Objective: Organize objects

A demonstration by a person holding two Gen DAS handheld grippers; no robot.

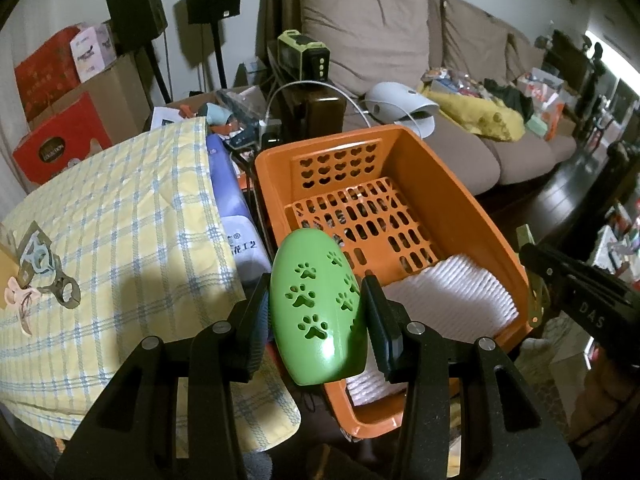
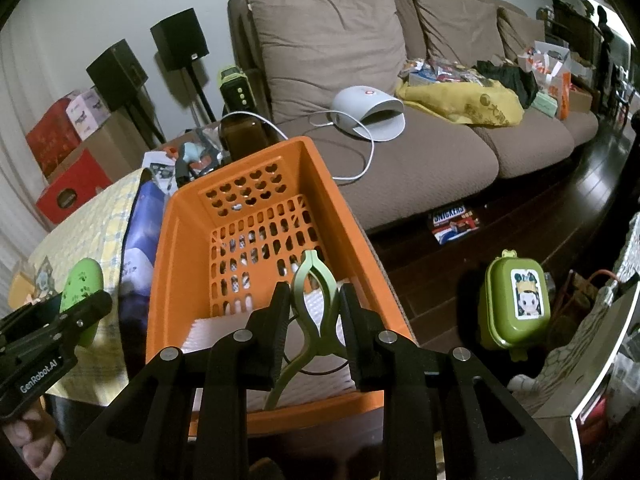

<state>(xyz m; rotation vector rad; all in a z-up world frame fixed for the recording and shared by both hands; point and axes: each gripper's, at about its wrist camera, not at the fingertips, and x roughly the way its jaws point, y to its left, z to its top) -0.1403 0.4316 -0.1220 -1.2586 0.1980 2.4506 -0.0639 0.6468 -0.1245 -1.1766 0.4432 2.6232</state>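
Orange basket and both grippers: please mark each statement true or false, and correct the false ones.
1. The left gripper holds a green oval case with paw-print holes. True.
2. The right gripper is empty. False: it is shut on pale green tongs.
3. The orange basket contains a white ribbed sheet. True.
4. The basket's end wall has star-shaped holes. False: they are heart-shaped.
5. A green lunch box lies inside the basket. False: it stands on the dark floor beside it.
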